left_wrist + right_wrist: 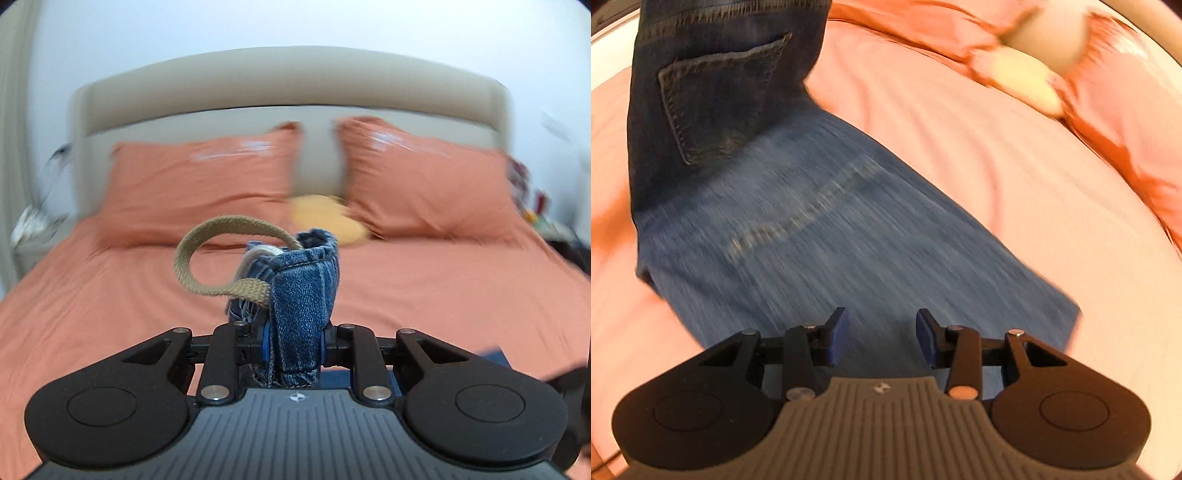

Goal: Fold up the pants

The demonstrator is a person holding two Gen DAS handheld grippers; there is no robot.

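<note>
My left gripper (293, 345) is shut on a bunched fold of the blue jeans (304, 295), at the waistband, and holds it up above the bed. A tan woven belt (221, 254) loops out of the bunch to the left. In the right wrist view the jeans (820, 229) hang and spread over the orange sheet, with a back pocket (716, 103) at upper left. My right gripper (882, 336) is open and empty just above the denim's lower part.
The bed has an orange sheet (110, 295), two orange pillows (199, 184) against a beige headboard (288, 85), and a yellow cushion (325, 218) between them. Nightstands with clutter stand at both sides (532, 206). Both views are motion-blurred.
</note>
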